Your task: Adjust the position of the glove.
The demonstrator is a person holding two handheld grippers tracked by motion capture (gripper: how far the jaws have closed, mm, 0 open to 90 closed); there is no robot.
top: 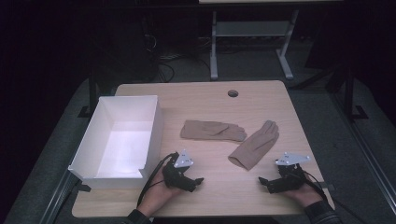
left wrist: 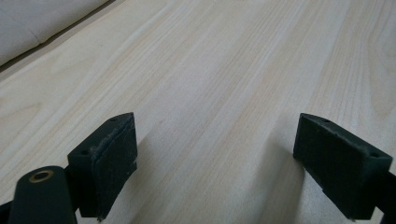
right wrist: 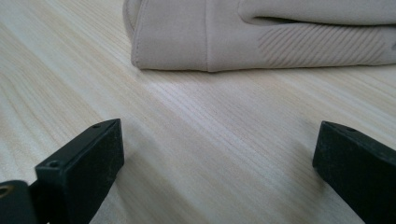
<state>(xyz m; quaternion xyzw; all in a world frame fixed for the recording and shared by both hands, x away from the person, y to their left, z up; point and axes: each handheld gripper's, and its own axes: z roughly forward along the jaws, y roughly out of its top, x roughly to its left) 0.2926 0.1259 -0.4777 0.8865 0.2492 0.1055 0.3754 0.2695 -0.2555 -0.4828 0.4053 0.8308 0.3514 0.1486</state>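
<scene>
Two beige gloves lie flat mid-table. The left glove runs almost side to side, fingers toward the right. The right glove lies diagonally, fingers toward the far right, cuff toward the person. A white box stands empty at the table's left; if the gloves belong there, nothing has begun. The left gripper rests near the front edge, jaws spread, empty. The right gripper rests likewise, jaws apart, facing the right glove's cuff.
</scene>
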